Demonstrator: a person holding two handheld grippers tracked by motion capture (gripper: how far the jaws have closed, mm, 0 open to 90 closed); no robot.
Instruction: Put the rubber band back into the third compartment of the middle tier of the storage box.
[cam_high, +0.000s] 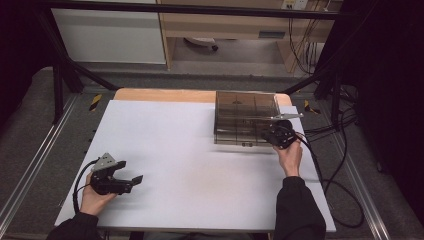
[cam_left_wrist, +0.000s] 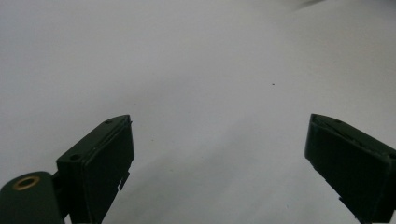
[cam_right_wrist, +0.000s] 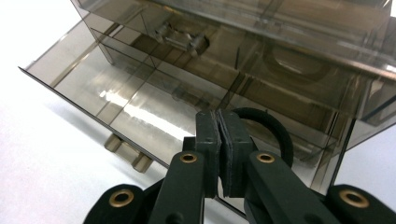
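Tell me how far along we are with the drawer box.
Done: the smoky plastic organizer's drawer is pulled out. In hand: the right gripper is shut on a black loop over the drawer. Left: release it, close the drawer. The left gripper sits open, idle.

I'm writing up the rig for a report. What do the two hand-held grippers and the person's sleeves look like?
Both the left gripper and right gripper are black, with flat rectangular jaws, brass-coloured pivot rivets, a grey three-cornered plate on top and a trailing black cable. The person wears dark sleeves.
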